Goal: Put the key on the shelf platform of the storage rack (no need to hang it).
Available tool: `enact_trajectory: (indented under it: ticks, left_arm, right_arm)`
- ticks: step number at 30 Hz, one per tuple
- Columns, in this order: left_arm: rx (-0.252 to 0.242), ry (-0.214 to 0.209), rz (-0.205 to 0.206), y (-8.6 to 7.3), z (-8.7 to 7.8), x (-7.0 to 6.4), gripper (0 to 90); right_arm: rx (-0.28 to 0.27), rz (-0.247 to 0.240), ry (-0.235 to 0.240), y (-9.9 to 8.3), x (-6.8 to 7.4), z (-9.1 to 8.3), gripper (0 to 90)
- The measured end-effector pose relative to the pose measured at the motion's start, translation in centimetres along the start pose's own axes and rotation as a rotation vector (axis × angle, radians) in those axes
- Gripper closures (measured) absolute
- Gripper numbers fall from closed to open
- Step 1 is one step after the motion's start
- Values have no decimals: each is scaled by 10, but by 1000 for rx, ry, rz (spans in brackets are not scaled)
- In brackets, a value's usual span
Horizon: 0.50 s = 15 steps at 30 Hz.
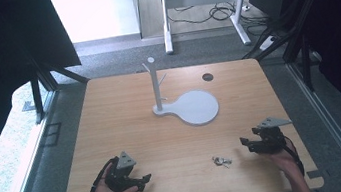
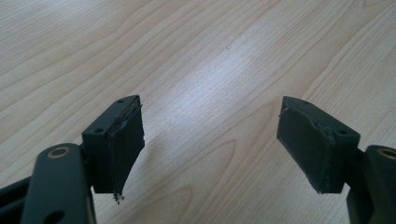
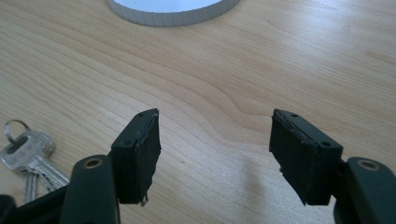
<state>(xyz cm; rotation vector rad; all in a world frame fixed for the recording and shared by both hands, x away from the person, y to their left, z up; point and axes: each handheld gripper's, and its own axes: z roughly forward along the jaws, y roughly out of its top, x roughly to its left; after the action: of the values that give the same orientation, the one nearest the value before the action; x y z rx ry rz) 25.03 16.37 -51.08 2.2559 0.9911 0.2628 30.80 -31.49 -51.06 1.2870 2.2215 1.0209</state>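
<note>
A small bunch of silver keys (image 1: 222,160) on a ring lies on the wooden table (image 1: 129,137) near its front edge; the keys (image 3: 25,156) also appear at the left of the right gripper view. A white stand (image 1: 156,85) with an upright post, short pegs and a round base plate (image 1: 197,106) rises at the table's centre. My left gripper (image 1: 145,181) rests at the front left, open, jaws apart over bare wood (image 2: 210,140). My right gripper (image 1: 244,143) sits at the front right, open and holding nothing, just right of the keys (image 3: 215,154).
A dark round hole (image 1: 207,76) marks the table's far right area. The white base plate's rim (image 3: 173,16) shows ahead of the right gripper. Beyond the table stand a white desk frame (image 1: 200,1) and cables on the floor. Black frame struts flank both sides.
</note>
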Motion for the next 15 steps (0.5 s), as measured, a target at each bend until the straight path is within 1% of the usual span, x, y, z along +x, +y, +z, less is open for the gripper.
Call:
enact_trajectory:
  ticks: [3, 5, 7, 9, 11, 15]
  left_arm:
    - [-3, -1, 1, 0, 0, 0, 233]
    - [-6, 0, -7, 0, 0, 1, 233]
    - [-3, 5, -13, -1, 0, 2, 233]
    - [-3, 5, -14, -1, 0, 3, 233]
    - [-5, 7, -17, -1, -1, 3, 233]
    - [-13, 7, -21, -1, -3, 4, 233]
  right_arm:
    - [0, 5, 10, 1, -1, -2, 356]
    - [5, 6, 13, 2, -1, -3, 361]
    - [7, 12, 36, 4, -1, -2, 371]
    - [12, 3, 48, 8, 2, 0, 381]
    - [26, -6, 50, 11, 4, 2, 396]
    - [72, -15, 52, 19, 6, 3, 421]
